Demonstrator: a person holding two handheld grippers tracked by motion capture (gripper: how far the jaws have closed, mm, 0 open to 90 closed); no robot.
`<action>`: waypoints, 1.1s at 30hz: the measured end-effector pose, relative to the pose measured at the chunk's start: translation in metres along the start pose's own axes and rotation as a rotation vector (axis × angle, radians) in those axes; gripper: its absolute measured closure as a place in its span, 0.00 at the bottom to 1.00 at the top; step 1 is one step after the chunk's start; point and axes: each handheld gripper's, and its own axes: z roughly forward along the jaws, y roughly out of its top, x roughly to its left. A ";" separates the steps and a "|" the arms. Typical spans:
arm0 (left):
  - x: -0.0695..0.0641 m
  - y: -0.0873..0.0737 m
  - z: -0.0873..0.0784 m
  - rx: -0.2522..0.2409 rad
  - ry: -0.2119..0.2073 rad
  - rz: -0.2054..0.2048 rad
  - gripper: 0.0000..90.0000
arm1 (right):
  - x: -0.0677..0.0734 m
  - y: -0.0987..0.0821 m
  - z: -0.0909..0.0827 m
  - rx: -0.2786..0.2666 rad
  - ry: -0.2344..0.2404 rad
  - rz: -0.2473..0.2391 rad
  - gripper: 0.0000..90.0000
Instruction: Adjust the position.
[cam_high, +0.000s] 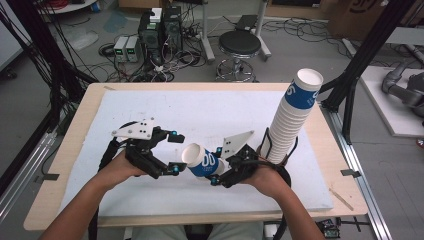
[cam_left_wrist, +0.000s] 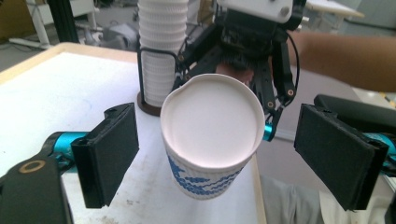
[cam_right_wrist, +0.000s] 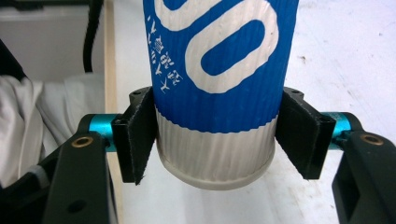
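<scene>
A blue-and-white paper cup (cam_high: 201, 161) (cam_right_wrist: 217, 70) lies tilted in the air above the white board (cam_high: 200, 107). My right gripper (cam_high: 215, 166) (cam_right_wrist: 219, 140) is shut on it near its base, with a pad pressed on each side. The cup's open mouth (cam_left_wrist: 212, 123) points at my left gripper (cam_high: 176, 152) (cam_left_wrist: 223, 156). That gripper stands open, its pads (cam_left_wrist: 112, 154) either side of the rim and clear of it. A tall stack of the same cups (cam_high: 292, 120) (cam_left_wrist: 161, 46) stands in a black wire holder just behind my right hand.
The white board lies on a wooden table (cam_high: 75, 150) with its front edge close to the person. Black frame posts (cam_high: 360, 55) rise at the right. On the floor beyond the table are a stool (cam_high: 240, 47), computer boxes (cam_high: 160, 30) and cables.
</scene>
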 end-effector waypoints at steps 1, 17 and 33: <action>0.000 0.000 0.000 0.000 0.000 0.000 0.15 | 0.000 0.002 0.000 0.017 0.000 -0.007 0.38; 0.003 0.005 0.021 0.159 -0.045 0.014 0.16 | 0.000 0.027 0.003 0.202 0.033 -0.087 0.38; 0.004 -0.001 0.030 0.244 -0.088 0.059 0.35 | 0.003 0.032 0.003 0.284 0.049 -0.120 0.36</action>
